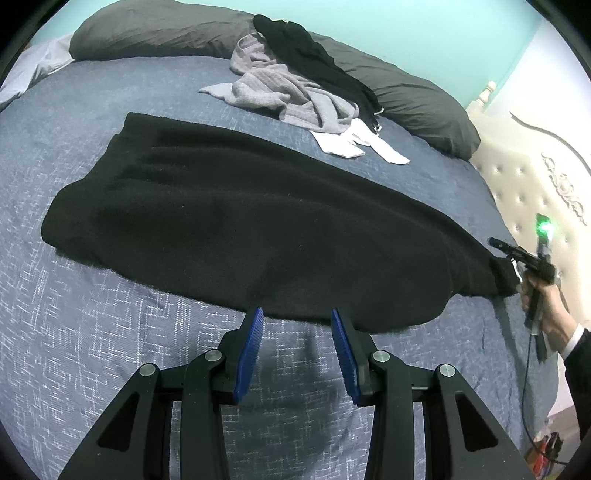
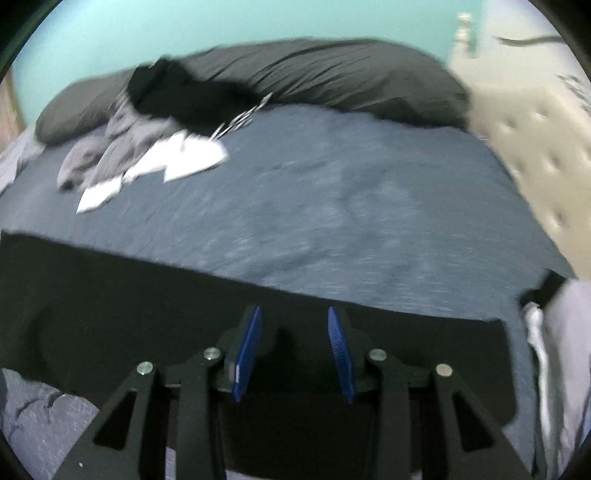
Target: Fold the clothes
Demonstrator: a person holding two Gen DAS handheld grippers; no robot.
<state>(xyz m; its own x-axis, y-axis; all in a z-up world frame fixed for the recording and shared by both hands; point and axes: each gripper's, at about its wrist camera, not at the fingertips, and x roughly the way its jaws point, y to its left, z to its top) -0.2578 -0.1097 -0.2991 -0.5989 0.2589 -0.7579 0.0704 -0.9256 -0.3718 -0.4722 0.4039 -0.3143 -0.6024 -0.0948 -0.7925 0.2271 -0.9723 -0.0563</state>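
A long black garment (image 1: 240, 221) lies flat across the blue-grey bedspread (image 1: 92, 332). My left gripper (image 1: 297, 314) hovers at its near edge, open, with nothing between the blue pads (image 1: 251, 354). In the blurred right wrist view, my right gripper (image 2: 293, 312) is over the narrow end of the same black garment (image 2: 110, 314); its pads (image 2: 245, 354) stand apart with no cloth between them. In the left wrist view a hand (image 1: 546, 310) holds that gripper beside the garment's cuffed end (image 1: 502, 273).
A heap of clothes lies at the far side: a grey garment (image 1: 280, 92), a black one (image 1: 314, 55) and white socks (image 1: 354, 146). Dark grey pillows (image 1: 159, 33) line the turquoise wall. A cream tufted headboard (image 1: 524, 177) bounds the bed on the right.
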